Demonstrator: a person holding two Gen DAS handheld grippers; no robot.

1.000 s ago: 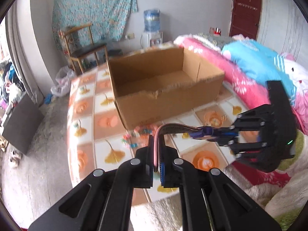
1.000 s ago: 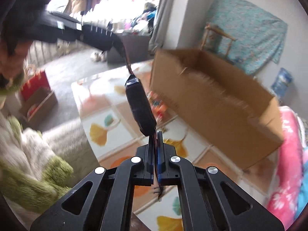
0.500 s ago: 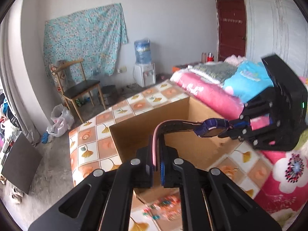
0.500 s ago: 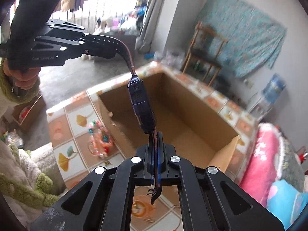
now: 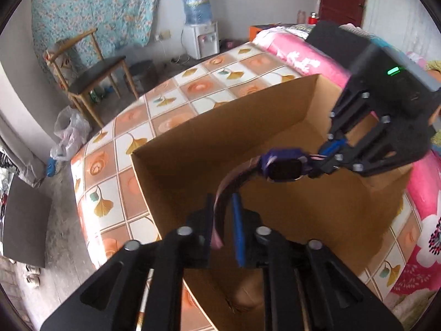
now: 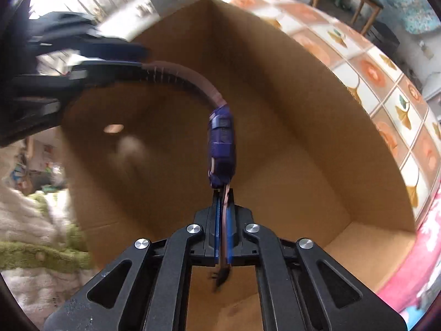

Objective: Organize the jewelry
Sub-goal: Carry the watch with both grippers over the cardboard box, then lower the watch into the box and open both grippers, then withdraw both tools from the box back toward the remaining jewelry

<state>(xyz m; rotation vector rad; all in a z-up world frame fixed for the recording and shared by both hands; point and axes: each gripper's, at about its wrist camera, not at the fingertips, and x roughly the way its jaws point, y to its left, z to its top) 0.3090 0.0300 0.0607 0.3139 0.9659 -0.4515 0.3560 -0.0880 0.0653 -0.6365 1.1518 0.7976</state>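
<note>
A wristwatch with a purple case (image 5: 284, 162) and a pink strap (image 5: 220, 195) hangs between my two grippers, over the inside of the open cardboard box (image 5: 220, 115). My left gripper (image 5: 224, 220) has its jaws parted, with one strap end lying loosely against the left pad. My right gripper (image 6: 223, 220) is shut on the other strap end, just below the watch case (image 6: 222, 149). The right gripper also shows in the left wrist view (image 5: 330, 154). The left gripper shows blurred in the right wrist view (image 6: 110, 63). The box floor (image 6: 275, 182) lies bare below the watch.
The box stands on a table with an orange and white leaf-patterned cloth (image 5: 115, 165). A pink floral bed (image 5: 424, 237) lies to the right. A wooden chair (image 5: 91, 74) and a water dispenser (image 5: 199, 24) stand behind.
Both grippers have carried the watch forward and down, over the box rim into the box. The left gripper's jaws have parted on the strap; they were shut before.
</note>
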